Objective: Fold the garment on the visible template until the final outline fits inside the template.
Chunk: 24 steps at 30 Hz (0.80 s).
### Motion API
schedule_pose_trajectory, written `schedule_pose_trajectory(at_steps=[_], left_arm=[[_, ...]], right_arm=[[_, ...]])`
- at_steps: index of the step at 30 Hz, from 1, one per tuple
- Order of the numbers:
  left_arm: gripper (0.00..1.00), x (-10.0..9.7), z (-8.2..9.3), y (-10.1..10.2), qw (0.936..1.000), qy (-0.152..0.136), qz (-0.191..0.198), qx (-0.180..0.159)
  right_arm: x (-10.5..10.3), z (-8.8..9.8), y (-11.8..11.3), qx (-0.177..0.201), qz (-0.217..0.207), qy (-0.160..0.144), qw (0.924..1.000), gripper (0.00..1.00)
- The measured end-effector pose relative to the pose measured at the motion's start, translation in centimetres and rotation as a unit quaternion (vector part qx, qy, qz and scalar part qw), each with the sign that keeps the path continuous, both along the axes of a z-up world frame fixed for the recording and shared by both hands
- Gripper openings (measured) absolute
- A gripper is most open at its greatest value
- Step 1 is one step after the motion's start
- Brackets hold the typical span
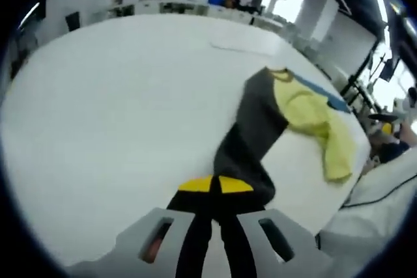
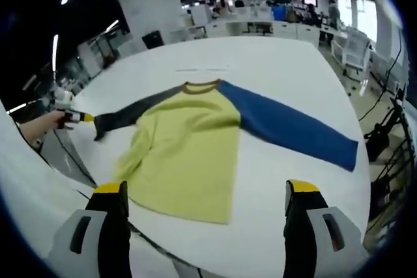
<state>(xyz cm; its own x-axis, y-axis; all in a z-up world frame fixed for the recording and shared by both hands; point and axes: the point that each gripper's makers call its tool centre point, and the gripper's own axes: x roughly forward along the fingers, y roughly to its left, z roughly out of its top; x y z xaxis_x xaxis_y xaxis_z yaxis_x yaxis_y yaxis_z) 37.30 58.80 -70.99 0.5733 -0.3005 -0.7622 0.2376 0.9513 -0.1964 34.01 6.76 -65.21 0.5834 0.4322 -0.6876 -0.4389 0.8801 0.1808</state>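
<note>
Left tool (image 1: 215, 185) grips the dark sleeve (image 1: 251, 138); right tool (image 2: 205, 196) open. Shirt (image 2: 186, 151) unfolded on tabletop (image 2: 273, 69); all folds remain.

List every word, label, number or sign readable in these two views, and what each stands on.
None can be read.
Shirt: plain yellow body, grey sleeve and blue sleeve, no print or label showing.
Table: faint marks near the far edge, too small to read.
Background screens: too blurred to read.
</note>
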Motion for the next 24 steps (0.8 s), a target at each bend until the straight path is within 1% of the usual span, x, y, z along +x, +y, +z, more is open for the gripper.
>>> schedule_pose_trajectory(at_steps=[5,8,10,12,14,16,19,22,24], left_arm=[[0.0,-0.1,-0.7,1.6,0.9993,0.009,0.022,0.028],[0.0,0.1,-1.0,2.4,0.9984,0.013,0.039,0.038],[0.0,0.4,-1.4,3.3,0.9969,0.018,0.055,0.053],[0.0,0.6,-1.5,3.5,0.9966,0.019,0.058,0.055],[0.0,0.7,-1.8,3.7,0.9959,0.03,0.064,0.057],[0.0,1.0,-1.8,4.1,0.9947,0.031,0.067,0.071],[0.0,1.5,-2.2,4.5,0.9936,0.037,0.075,0.076],[0.0,1.9,-2.7,5.1,0.9915,0.044,0.082,0.091],[0.0,2.2,-2.8,5.5,0.9905,0.046,0.09,0.094]], right_arm=[[0.1,0.1,-0.2,-0.001,-0.001,-0.001,1.0,1.0],[0.2,0.1,-0.2,-0.002,-0.001,0.0,1.0,1.0],[0.2,0.1,-0.2,-0.003,0.0,0.001,1.0,1.0],[0.2,0.1,-0.2,-0.003,0.001,0.001,1.0,1.0],[0.2,0.1,-0.1,-0.003,0.0,0.002,1.0,1.0],[0.2,0.1,-0.1,-0.004,0.0,0.002,1.0,1.0],[0.2,0.1,-0.1,-0.004,-0.001,0.004,1.0,1.0],[0.2,0.0,-0.1,-0.005,-0.002,0.005,1.0,1.0],[0.2,0.0,-0.1,-0.005,-0.003,0.006,1.0,1.0]])
